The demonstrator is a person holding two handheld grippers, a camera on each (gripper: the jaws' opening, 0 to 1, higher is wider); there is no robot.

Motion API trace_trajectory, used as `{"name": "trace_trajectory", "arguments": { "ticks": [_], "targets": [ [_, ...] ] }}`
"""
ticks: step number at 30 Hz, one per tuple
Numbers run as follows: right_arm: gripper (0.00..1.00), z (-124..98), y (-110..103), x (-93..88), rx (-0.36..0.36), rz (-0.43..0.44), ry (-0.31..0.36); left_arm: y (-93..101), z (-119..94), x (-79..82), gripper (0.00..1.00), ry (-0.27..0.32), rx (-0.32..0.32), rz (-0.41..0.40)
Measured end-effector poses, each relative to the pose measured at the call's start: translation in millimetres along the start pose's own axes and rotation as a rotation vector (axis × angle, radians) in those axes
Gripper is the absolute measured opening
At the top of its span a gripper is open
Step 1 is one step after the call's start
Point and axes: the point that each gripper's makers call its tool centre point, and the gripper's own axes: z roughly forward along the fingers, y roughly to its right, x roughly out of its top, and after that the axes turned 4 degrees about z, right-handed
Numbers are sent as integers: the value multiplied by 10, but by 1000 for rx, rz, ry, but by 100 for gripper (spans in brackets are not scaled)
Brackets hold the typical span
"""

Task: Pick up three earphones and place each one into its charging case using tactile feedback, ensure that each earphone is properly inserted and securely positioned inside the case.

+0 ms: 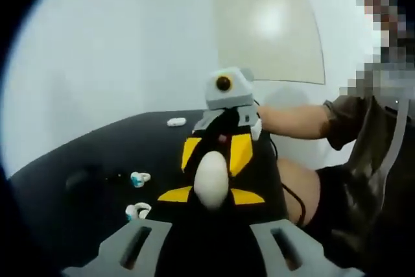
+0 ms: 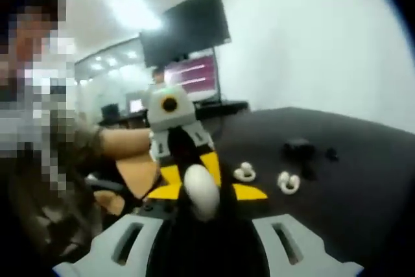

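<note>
Though unclear whether left tongs (image 1: 211, 241) or right tongs (image 2: 204, 241) clamp the white case (image 1: 211, 180) between them: likely light, slick, tiny earphones (image 1: 139, 178) on tabletop (image 1: 71, 167); pinch gently across body.

On my left gripper view, two earphones (image 1: 139, 178) (image 1: 137, 211) lie on the table (image 1: 78, 160) left of the case (image 1: 211, 180); a third (image 1: 176, 121) sits farther back
</note>
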Motion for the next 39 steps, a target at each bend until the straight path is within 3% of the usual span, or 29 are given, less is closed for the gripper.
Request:
{"name": "trace_trajectory", "arguments": {
  "ticks": [3, 6, 9, 10, 12, 13, 15, 17, 19, 21, 23, 25, 27, 30, 32, 37, 39],
  "targets": [
    [30, 4, -38, 40, 24, -11, 31, 6, -17, -4, 18, 8, -5, -4],
    [30, 76, -147, -164, 90, -61, -80, 3, -15, -7, 18, 15, -21, -18],
    [24, 106, -33, -372, 0, -160, -181, 31, -6, 3, 18, 20, -23, -5],
    [23, 135, -54, -311, 7, -207, -149, 35, 3, 7, 18, 25, -19, 6],
    [23, 148, -78, -262, 33, -161, -121, 62, 19, 5, 18, 21, -28, -12],
    [23, 135, -87, -307, 42, -100, -150, 72, 6, 11, 18, 24, -25, -12],
    [22, 141, -62, -296, 45, -155, -131, 85, 1, 9, 18, 34, -39, 27],
    [22, 141, -50, -286, 45, -136, -130, 51, 7, 13, 20, 26, -60, -8],
    [22, 134, -44, -293, 57, -32, -133, 53, -32, 149, 27, 109, -67, -39],
    [22, 136, -24, -283, 64, 10, -131, 19, -98, 260, 28, 178, -50, -50],
    [22, 137, -5, -259, 65, 36, -120, 1, -93, 242, 28, 164, -49, -73],
    [22, 132, -25, -255, 63, 44, -116, 38, -48, 143, 29, 104, -58, -53],
    [21, 134, -42, -263, 56, 26, -119, 68, -2, 99, 29, 75, -55, -14],
    [21, 132, -68, -283, 37, -26, -125, 82, 34, 107, 27, 62, -59, -17],
    [21, 137, -84, -312, 29, -91, -139, 19, 35, 160, 22, 69, -26, -45],
    [21, 126, -63, -311, 5, -100, -140, 25, 61, 202, 19, 52, -28, -113],
    [21, 127, -63, -308, 1, -124, -136, 19, 50, 184, 18, 22, -48, -200]
  ]
}}
